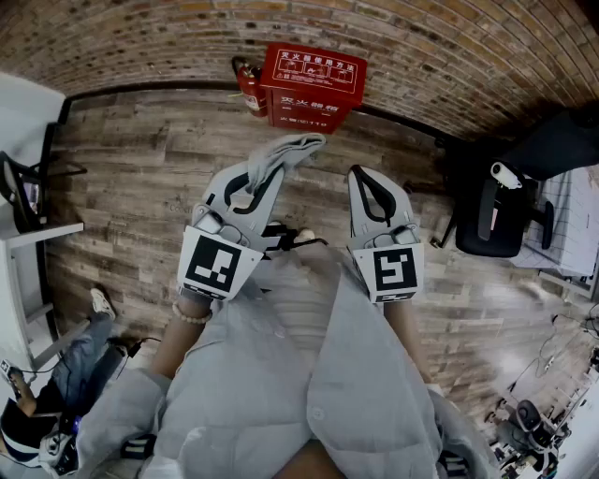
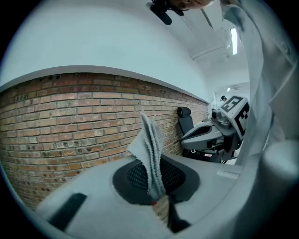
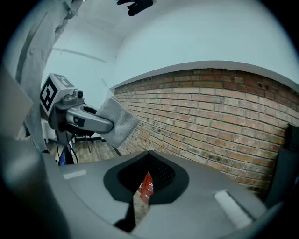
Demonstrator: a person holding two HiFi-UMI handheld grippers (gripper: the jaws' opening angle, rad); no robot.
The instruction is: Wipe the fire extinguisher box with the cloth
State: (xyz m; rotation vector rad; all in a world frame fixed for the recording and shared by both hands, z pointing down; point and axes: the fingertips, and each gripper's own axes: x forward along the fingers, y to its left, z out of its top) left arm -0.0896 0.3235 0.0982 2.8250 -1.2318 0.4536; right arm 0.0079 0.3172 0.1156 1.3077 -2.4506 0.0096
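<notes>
- One red box (image 1: 314, 82) stands on the wooden floor (image 1: 140, 159), its back to the brick wall (image 1: 281, 28).
- Just beside the box's left side, a red extinguisher (image 1: 249, 86) stands at the same wall.
- Short of the box's front and not touching it, a grey cloth (image 1: 288, 152) is held in the air, its free end turned toward the box.
- The left gripper (image 1: 262, 180) is clamped on the cloth's near end. In the left gripper view the folded cloth stands up from between the closed jaws.
- The right gripper (image 1: 360, 176) is held beside the left one, toward the box's right and equally short of it. Its jaws are drawn together to a thin slit with nothing in it, and a strip of the red box shows through that slit.
- To the box's right, along the wall, stands a black chair (image 1: 501, 210).
- Far from the box, at the near left, another person's shoe (image 1: 101, 301) rests on the floor.
</notes>
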